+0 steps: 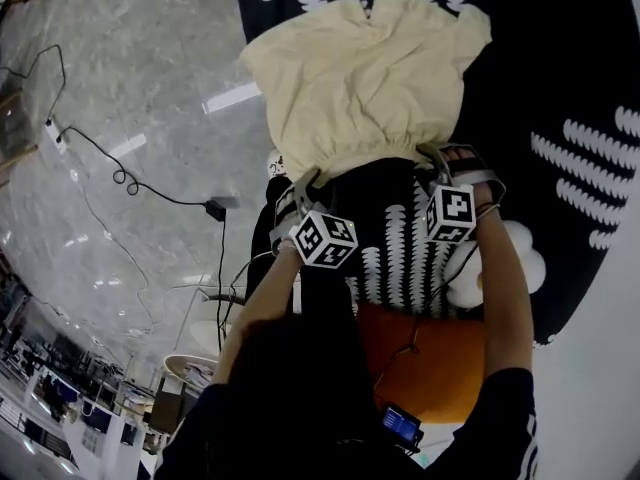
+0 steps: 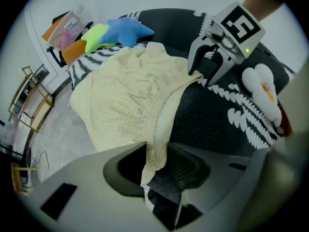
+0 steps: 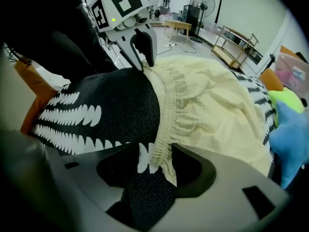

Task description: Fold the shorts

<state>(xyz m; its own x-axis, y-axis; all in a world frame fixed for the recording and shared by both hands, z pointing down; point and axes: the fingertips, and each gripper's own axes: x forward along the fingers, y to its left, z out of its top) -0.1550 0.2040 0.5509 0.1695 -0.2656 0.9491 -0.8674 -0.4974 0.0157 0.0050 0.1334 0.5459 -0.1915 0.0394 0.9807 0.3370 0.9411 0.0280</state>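
Pale yellow shorts (image 1: 360,78) lie spread on a black cushion with white leaf print (image 1: 590,88), the elastic waistband toward me. My left gripper (image 1: 297,190) points down at the waistband's left corner. In the left gripper view, that corner (image 2: 153,153) hangs between the open jaws of the left gripper (image 2: 157,178), with dark cover showing beside it. My right gripper (image 1: 440,163) stands at the waistband's right corner. In the right gripper view, the gathered band (image 3: 161,153) lies in the gap of the right gripper (image 3: 154,170), not pinched.
A white plush toy (image 1: 520,258) rests on the cushion just right of my right hand. Blue (image 2: 128,30) and green (image 2: 96,35) pillows lie beyond the shorts. An orange seat (image 1: 420,358) is below me. A cable (image 1: 120,178) crosses the marble floor at the left.
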